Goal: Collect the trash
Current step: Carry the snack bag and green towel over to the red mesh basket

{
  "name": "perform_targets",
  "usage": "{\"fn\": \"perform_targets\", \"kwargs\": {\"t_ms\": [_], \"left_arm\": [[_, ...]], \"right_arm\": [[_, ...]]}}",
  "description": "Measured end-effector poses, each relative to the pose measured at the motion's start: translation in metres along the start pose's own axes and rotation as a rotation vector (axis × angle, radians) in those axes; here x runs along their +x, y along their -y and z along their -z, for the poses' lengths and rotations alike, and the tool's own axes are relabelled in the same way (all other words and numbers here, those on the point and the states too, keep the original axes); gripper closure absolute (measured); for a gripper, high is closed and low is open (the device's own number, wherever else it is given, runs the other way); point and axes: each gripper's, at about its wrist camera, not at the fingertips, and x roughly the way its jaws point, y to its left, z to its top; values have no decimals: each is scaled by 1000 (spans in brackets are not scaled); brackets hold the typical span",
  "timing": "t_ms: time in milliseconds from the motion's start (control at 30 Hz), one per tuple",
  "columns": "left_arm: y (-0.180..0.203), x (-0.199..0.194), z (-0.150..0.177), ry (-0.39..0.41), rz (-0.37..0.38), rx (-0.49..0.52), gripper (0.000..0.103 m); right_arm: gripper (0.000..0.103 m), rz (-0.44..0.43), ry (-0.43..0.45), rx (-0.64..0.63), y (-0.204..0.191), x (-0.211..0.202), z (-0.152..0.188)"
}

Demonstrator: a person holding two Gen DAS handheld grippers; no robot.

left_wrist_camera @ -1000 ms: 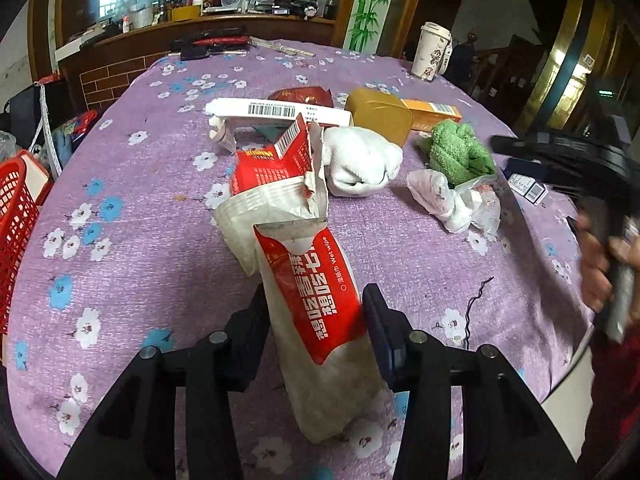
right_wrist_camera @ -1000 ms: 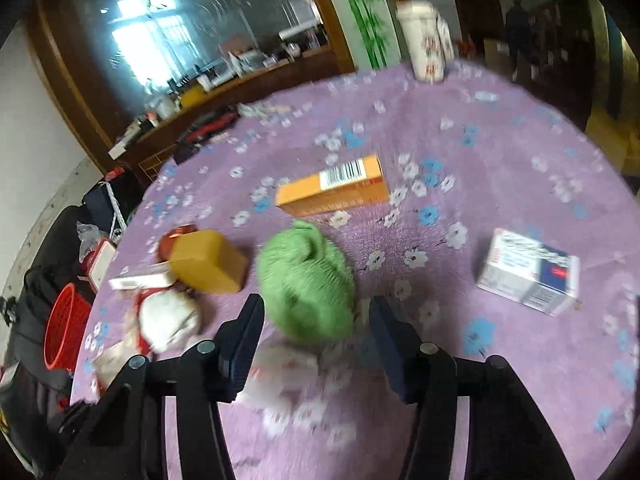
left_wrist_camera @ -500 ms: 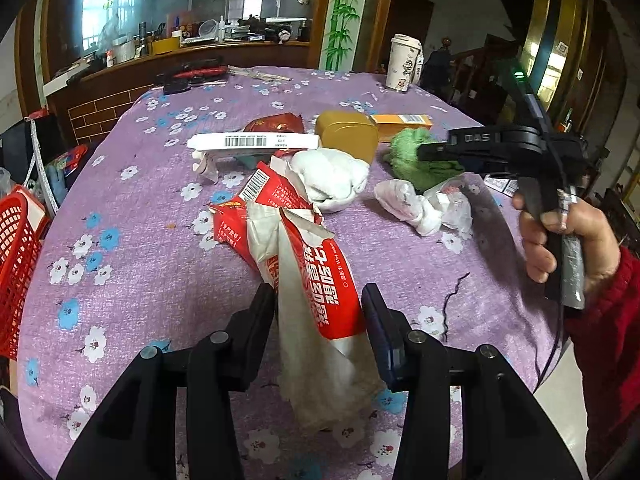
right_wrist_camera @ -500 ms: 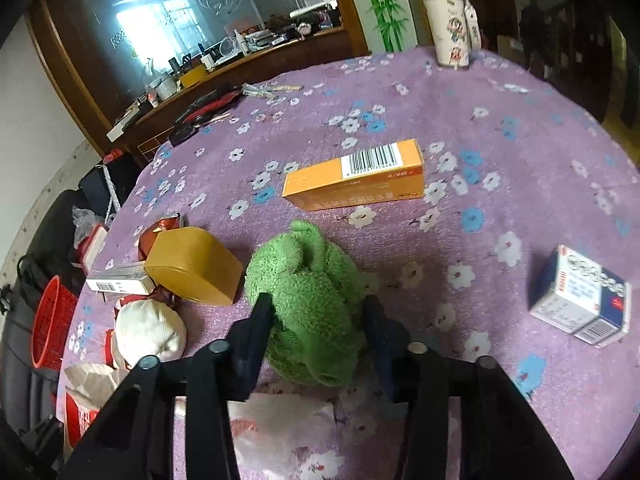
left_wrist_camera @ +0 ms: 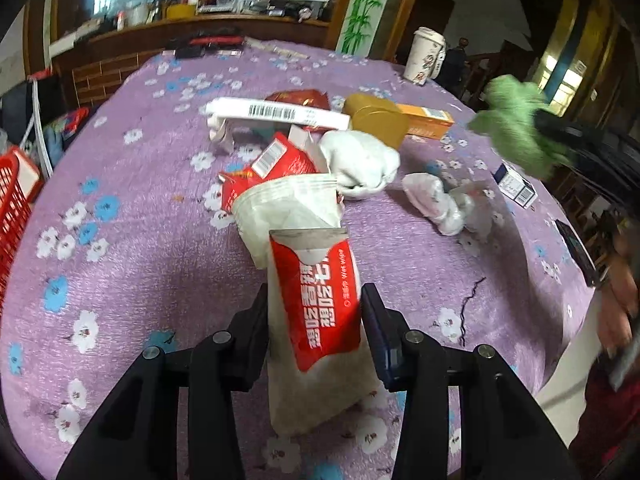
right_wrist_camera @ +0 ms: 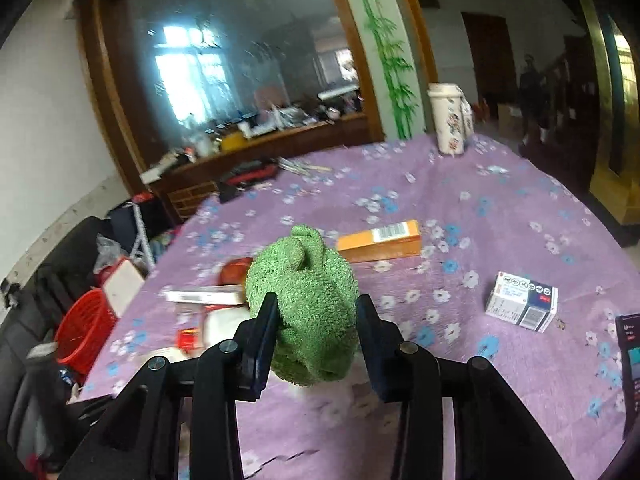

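Note:
My left gripper (left_wrist_camera: 314,314) is shut on a red and white snack bag (left_wrist_camera: 316,300) and holds its open mouth up over the purple flowered table (left_wrist_camera: 120,248). My right gripper (right_wrist_camera: 316,320) is shut on a green fuzzy cloth (right_wrist_camera: 308,300) and holds it in the air above the table (right_wrist_camera: 500,220); the cloth also shows in the left wrist view (left_wrist_camera: 516,136), raised at the right. On the table lie a white crumpled wad (left_wrist_camera: 360,164), a crumpled plastic wrap (left_wrist_camera: 444,204), a red torn packet (left_wrist_camera: 272,168) and a long white box (left_wrist_camera: 276,114).
An orange box (right_wrist_camera: 380,240), a yellow-brown tin (left_wrist_camera: 376,124), a small blue and white carton (right_wrist_camera: 522,300) and a tall flowered cup (right_wrist_camera: 446,124) stand on the table. A red basket (right_wrist_camera: 84,326) sits on the floor at the left. A phone (left_wrist_camera: 574,246) lies near the right edge.
My right gripper has closed on the green cloth and lifted it off the table. My left gripper still holds the snack bag, tilted a little more upright.

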Motion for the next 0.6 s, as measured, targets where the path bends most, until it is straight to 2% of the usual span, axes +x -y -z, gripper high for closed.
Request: {"fn": "perform_targets", "kwargs": {"t_ms": [100,333,467,600], "left_arm": [[0,3,0,-11,1,-8,63],[3,-17,8,32,5,19,65],[-1,-36,9,90,-1,25,65],[-7,-51,7,141,-39,25,65]], "right_arm": [[61,-28,2,-20,-14,-9,11],[61,-70,-18,-34,-30,-15,32],[61,-87,-19,-36,-37,-18,37],[61,-99,-19,-53,-48,-19,40]]}}
